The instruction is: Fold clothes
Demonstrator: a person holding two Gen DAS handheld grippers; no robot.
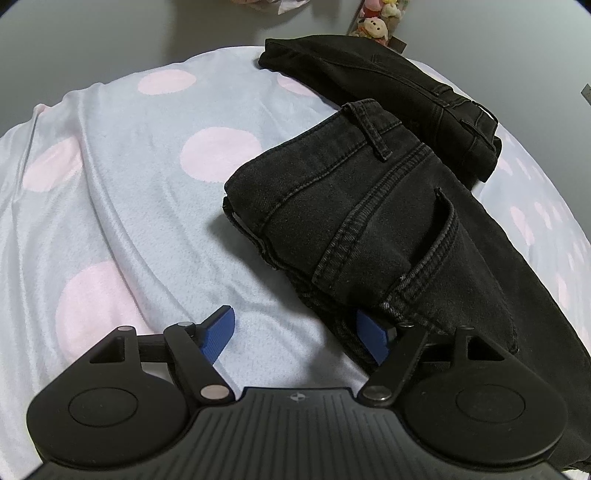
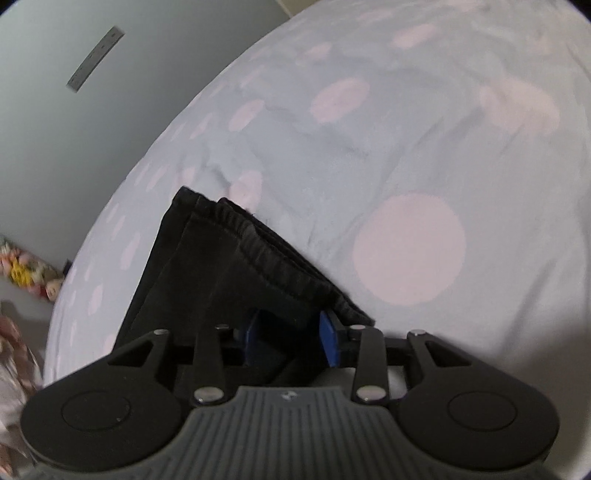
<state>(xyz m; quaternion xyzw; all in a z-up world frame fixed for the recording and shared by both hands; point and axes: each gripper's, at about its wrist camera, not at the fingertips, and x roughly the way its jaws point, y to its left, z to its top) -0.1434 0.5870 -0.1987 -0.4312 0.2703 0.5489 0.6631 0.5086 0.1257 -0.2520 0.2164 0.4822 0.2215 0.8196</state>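
Left wrist view: the left gripper [image 1: 299, 334] has its jaws spread wide over a pale blue blanket [image 1: 147, 206] with pink dots. One blue pad [image 1: 218, 334] rests over bare blanket, apart from any garment. The other pad is partly tucked under the lower edge of the jeans [image 1: 373, 229], touching the cloth; nothing is pinched between the two pads. These folded black jeans lie ahead and to the right of the jaws, waistband, belt loop and back pocket facing up. A second folded black garment [image 1: 388, 85] lies farther ahead, just beyond the first and touching it at the right. Plush toys [image 1: 375, 26] sit at the far edge, well apart from the jaws.

Right wrist view: the right gripper [image 2: 291, 341] stands partly closed, with black cloth [image 2: 236, 266] lying between its blue pads [image 2: 330, 343]. Whether the pads press on the cloth cannot be told; the near side of the jaws is dark and blurred. The cloth shows layered hemmed edges and extends ahead and to the left of the jaws. The dotted blanket [image 2: 406, 147] lies ahead and to the right. A grey strip [image 2: 95, 58] sits on the floor far to the left.
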